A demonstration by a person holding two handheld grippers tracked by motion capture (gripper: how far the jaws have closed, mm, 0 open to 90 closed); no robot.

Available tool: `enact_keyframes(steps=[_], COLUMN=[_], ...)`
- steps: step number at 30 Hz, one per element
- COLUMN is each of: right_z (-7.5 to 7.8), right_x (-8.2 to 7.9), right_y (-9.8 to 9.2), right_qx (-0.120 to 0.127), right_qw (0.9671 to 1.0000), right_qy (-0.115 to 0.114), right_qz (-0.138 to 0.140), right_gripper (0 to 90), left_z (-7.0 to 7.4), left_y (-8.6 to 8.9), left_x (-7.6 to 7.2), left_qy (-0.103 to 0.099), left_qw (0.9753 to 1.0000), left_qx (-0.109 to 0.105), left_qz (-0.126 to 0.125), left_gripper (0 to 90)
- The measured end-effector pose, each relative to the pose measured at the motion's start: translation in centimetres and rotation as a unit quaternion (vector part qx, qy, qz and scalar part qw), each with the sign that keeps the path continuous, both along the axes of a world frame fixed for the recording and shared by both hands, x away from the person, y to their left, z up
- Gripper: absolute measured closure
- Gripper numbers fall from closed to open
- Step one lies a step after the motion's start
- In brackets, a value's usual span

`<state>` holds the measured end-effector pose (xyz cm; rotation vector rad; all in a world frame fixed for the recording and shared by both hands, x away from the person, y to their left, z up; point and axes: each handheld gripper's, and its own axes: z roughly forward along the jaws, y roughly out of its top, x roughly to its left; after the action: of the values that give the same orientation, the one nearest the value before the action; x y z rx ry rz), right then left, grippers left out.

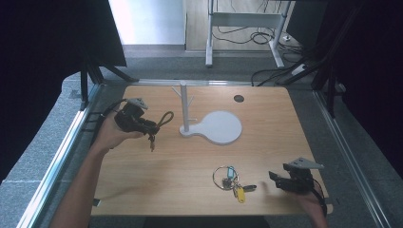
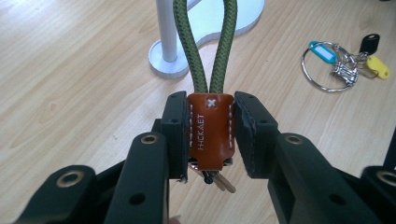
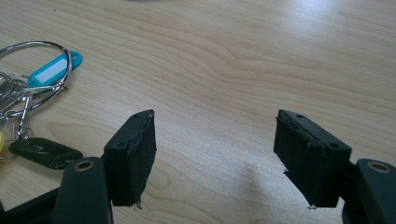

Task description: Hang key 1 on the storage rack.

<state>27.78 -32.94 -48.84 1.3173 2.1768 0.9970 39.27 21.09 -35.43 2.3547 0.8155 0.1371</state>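
My left fingers [image 2: 211,135] pinch the fob's [image 2: 210,133] leather tab above the tabletop [image 1: 157,180], just left of the stand [image 1: 184,107] — a shallow hold, so its cord loop [image 2: 205,42] may swing past a peg or slip out — while my right fingers [image 3: 224,154] hang wide, idle.

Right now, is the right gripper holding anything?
No, the right gripper stands wide open over bare table, beside the key bunch.

Two key bunches are showing: one rope keychain [image 2: 209,122] and one ring of tagged keys [image 1: 231,179]; one white peg stand [image 1: 209,124] is sitting on one bench [image 1: 166,175]
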Motion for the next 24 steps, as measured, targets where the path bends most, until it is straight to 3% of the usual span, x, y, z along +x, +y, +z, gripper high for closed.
enact_keyframes(steps=[6, 7, 13, 24], right_z=[-0.2, -0.3, -0.3, -0.4], right_x=[0.1, 0.1, 0.1, 0.1], right_y=[0.4, 0.6, 0.5, 0.4], right_qx=[-0.005, -0.008, -0.009, -0.007], right_qw=[1.0000, 0.9999, 0.9999, 1.0000], right_qy=[0.004, 0.005, 0.004, 0.006], right_qz=[0.007, 0.009, 0.007, 0.002], right_gripper=[30.3, 30.1, 30.1, 29.7], left_z=[0.6, 1.1, 2.2, 2.6], left_y=[-0.1, 0.0, 0.1, 0.8], left_x=[0.7, 0.9, 1.6, 3.1], left_qy=[0.000, -0.004, -0.013, -0.009], left_qw=[1.0000, 0.9999, 0.9997, 0.9990], left_qx=[0.000, -0.010, -0.018, -0.032], left_qz=[0.006, 0.006, 0.012, 0.028], left_gripper=[67.4, 67.4, 67.4, 67.4])
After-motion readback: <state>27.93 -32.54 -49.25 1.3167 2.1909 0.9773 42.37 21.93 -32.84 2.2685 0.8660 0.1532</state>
